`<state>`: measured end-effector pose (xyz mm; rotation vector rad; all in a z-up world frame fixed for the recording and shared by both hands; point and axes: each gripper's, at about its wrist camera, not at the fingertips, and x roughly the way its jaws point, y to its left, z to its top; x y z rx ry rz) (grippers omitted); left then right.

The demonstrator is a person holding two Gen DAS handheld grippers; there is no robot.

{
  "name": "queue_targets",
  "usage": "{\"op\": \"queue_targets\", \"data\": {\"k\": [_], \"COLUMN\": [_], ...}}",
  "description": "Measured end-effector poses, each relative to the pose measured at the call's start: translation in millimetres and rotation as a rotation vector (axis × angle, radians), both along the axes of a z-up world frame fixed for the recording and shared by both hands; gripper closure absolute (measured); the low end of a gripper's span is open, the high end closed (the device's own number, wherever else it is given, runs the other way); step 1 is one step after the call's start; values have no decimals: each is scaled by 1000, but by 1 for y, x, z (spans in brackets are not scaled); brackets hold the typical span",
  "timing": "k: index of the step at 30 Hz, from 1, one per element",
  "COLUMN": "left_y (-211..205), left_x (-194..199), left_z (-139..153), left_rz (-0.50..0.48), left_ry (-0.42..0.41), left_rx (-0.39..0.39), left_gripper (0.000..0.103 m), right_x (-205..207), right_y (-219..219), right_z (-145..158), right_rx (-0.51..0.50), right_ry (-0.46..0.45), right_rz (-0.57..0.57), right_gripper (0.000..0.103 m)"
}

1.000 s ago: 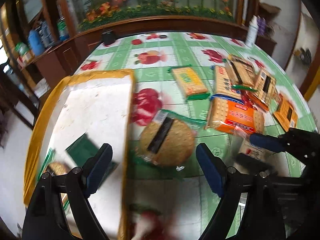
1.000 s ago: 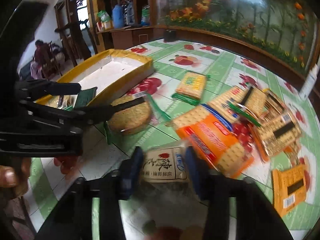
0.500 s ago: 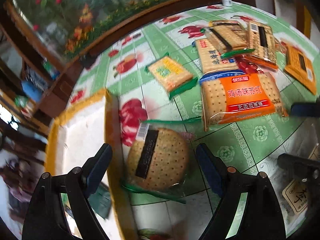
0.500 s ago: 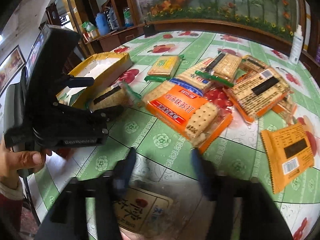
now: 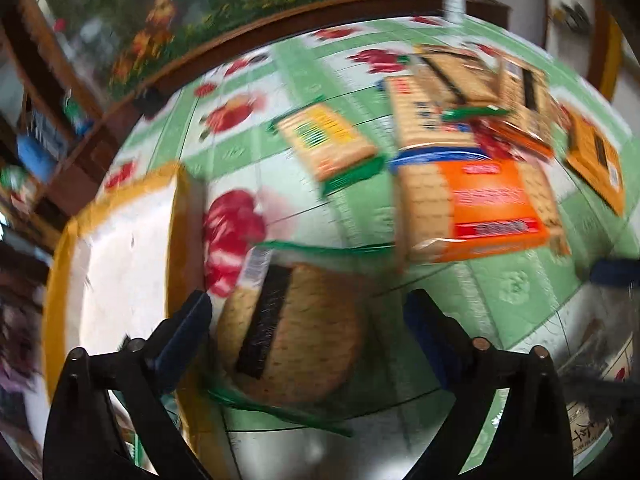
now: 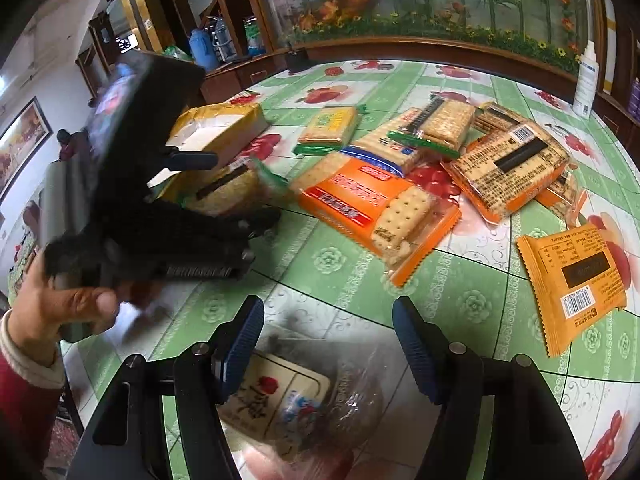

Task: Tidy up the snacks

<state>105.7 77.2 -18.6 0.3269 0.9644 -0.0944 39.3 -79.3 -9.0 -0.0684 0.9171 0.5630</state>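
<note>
The left tool (image 5: 304, 316) is opening its jaws astride the round cracker packet (image 5: 292, 332), which lies untouched beside the yellow box (image 5: 116, 248), presumably its destination, while the right tool (image 6: 328, 336) hangs released over a clear-wrapped snack (image 6: 296, 400) at the desk's near edge.

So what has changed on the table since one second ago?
The right tongs let go of the clear packet, which now lies under them. The left tongs closed in around the round cracker pack, and their jaws are opening. The yellow box and other snacks stayed.
</note>
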Motion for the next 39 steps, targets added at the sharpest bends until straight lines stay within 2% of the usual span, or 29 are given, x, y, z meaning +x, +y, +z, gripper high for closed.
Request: {"op": "queue_targets", "data": {"k": [1,3,4,5,7,9,11,13,18,20,21,22,24,26,28,32,33,35,37,38,39], "left_y": [3,-1,-4,-6,-14,-14,-14,-13,-8,-7,-7,-7,-4,1,2,4,4,9,13,13,14], "left_x": [-2,-5,-6,-8,-14,-15,-17,-19,-28,-31,-33,-35,-37,-37,-39,-46,-48,-51,-55,-57,-59], "left_z": [0,-3,-4,-5,-5,-5,-5,-5,-5,-4,-3,-1,3,6,7,8,9,13,18,20,23], "left_rz": [-4,-39,-63,-78,-125,-129,-133,-132,-121,-116,-112,-105,-81,-69,-64,-56,-55,-52,-45,-40,-34], "left_ry": [1,10,41,54,49,48,45,40,15,1,-9,-20,-33,-26,-33,-44,-47,-53,-65,-72,-80], "left_rx": [-23,-20,-56,-76,-66,-71,-73,-77,-88,-88,-85,-75,-58,-99,-112,-140,-153,-199,-241,-242,-244], "left_gripper": [2,0,0,0,0,0,0,0,0,5,14,29,43,45,48,48,53,54,72,73,86], "right_x": [-2,-9,-11,-15,-25,-35,-42,-45,-43,-42,-41,-41,-39,-38,-39,-43,-44,-47,-48,-45,-45], "right_y": [1,2,4,9,22,33,41,41,27,19,15,11,0,-6,-10,-19,-22,-28,-33,-32,-33], "right_z": [2,6,6,4,0,-7,-17,-17,-15,-14,-13,-12,-9,-9,-8,-5,-3,0,5,6,9], "right_rx": [10,30,22,-13,-102,-178,-225,-205,-160,-135,-124,-103,-48,-35,-25,31,41,62,84,86,87], "right_ry": [-2,-12,-14,-16,-48,-75,-72,-66,-40,-32,-29,-24,-4,14,20,32,31,30,27,24,16], "right_rz": [13,56,78,115,179,248,301,311,272,245,232,215,183,170,164,144,137,125,115,113,108], "right_gripper": [33,23,15,14,13,12,12,13,25,28,29,33,37,38,38,39,39,39,39,39,39]}}
